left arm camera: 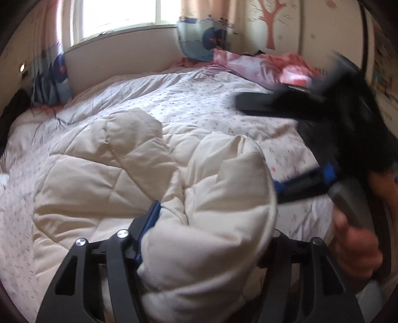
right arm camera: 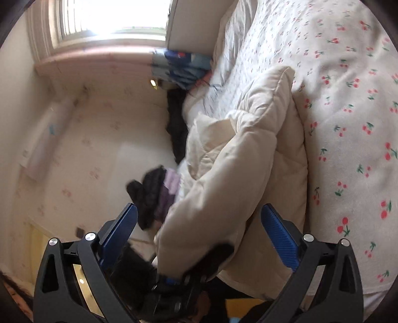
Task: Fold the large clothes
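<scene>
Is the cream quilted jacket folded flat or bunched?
Bunched: the cream quilted jacket lies rumpled on the bed, one part gripped in the left claw.

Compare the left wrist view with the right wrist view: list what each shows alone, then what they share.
Only the left wrist view shows the pink bedding at the far side of the bed, the tree wall decal, and the right gripper from outside, its jaws spread apart. Only the right wrist view shows the dark and purple clothes pile and the bare wall. Both show the cream puffy jacket, the cherry-print bedspread and the window. The left gripper has jacket fabric bunched between its jaws.
</scene>
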Available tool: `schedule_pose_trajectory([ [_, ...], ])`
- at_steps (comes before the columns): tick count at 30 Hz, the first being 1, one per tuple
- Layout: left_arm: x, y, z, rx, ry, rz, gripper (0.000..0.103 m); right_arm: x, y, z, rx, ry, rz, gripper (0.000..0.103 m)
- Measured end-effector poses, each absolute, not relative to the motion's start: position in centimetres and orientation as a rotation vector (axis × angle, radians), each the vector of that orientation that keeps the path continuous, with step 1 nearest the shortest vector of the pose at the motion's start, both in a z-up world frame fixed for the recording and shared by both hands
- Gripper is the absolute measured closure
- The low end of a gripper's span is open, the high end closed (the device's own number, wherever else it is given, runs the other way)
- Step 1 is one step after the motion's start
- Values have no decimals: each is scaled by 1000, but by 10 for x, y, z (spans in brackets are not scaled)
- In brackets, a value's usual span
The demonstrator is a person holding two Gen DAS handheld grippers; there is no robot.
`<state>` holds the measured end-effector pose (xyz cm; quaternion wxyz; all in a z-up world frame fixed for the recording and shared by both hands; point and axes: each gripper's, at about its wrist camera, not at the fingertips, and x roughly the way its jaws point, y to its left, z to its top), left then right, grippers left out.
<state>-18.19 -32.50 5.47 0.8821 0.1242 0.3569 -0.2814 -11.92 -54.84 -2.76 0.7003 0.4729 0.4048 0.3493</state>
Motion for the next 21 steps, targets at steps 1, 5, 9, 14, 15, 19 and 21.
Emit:
schedule_pose_trajectory([
  [1,-188,-324,58,272,746,-601,39,-116,-543,-23,1008,921,771,7],
  [5,-213,-308,74,273,767,-682,36,-110,-520,-11,741,1031,629,7],
  [9,-239,-269,96,203,786,-766,33,-115,-530,11,584,991,396,7],
  [14,-233,-182,137,-24,663,-653,30,-128,-509,84,409,768,354,7],
  [15,-228,-167,141,-63,643,-594,28,-125,-492,100,357,746,385,7],
  [19,-185,-113,137,-295,649,-437,25,-104,-430,107,219,844,484,7],
  [21,-167,-107,128,-343,672,-412,25,-94,-418,72,132,931,384,7],
])
